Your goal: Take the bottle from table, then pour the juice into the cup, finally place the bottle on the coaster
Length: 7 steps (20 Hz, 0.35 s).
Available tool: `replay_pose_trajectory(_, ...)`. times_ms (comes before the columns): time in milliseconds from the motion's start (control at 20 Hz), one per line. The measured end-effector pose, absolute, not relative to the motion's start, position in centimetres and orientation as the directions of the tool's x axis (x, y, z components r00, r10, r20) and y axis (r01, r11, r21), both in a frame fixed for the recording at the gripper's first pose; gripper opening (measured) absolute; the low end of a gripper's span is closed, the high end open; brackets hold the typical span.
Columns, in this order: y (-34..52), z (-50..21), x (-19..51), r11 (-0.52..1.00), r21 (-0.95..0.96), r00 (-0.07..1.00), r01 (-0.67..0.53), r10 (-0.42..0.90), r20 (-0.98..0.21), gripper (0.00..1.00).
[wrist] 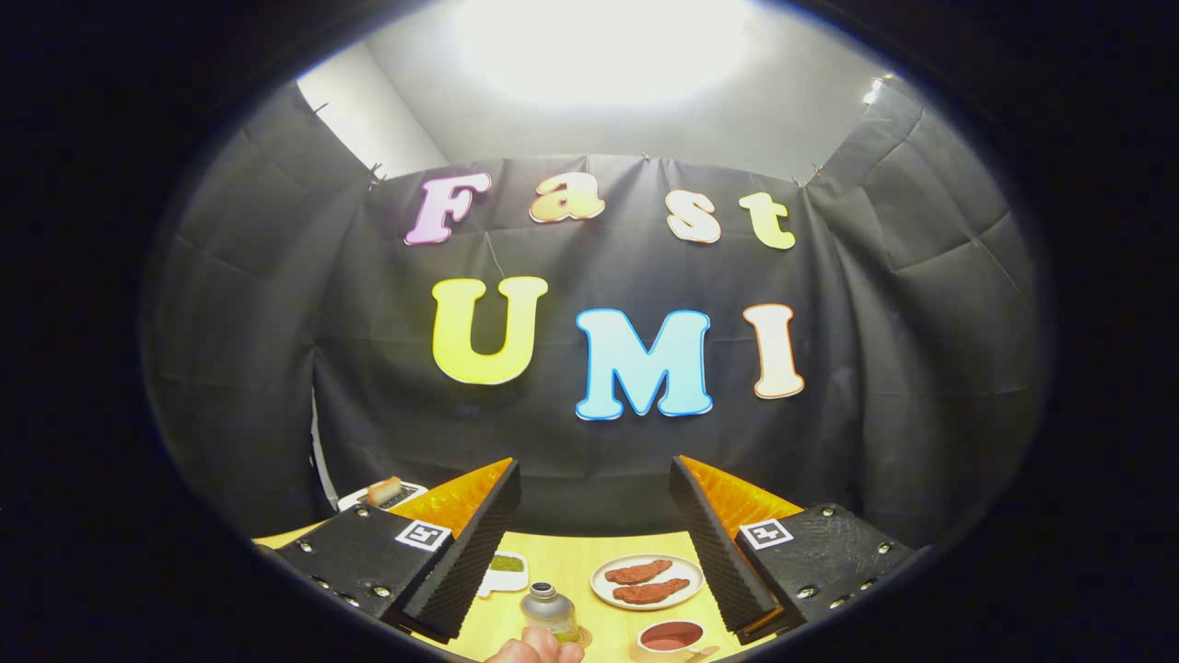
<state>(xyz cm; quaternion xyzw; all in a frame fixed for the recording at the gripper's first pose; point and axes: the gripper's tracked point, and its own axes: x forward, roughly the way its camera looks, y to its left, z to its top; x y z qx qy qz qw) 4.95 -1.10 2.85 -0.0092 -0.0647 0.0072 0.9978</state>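
My gripper [594, 534] is open and held high above the wooden table [571, 562], with nothing between its fingers. Far below, between the two fingers, stands a small grey bottle with a silver cap [547, 608]. A person's hand [536, 650] touches the bottle from the near side. The bottle seems to stand on a round coaster [583, 635], of which only an edge shows. To the right of the bottle is a white cup [671, 638] with reddish-brown liquid in it.
A white plate [647, 582] with two reddish pieces of meat lies beyond the cup. A small white dish with green contents [506, 569] sits by the left finger. A white appliance with a piece of bread [385, 494] stands at the table's far left.
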Motion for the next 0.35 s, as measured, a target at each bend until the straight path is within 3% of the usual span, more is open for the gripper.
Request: replay_pose_trajectory(350,1.2,2.9,5.3,0.99,-0.109,0.986,-0.094,0.107,0.125,0.99)
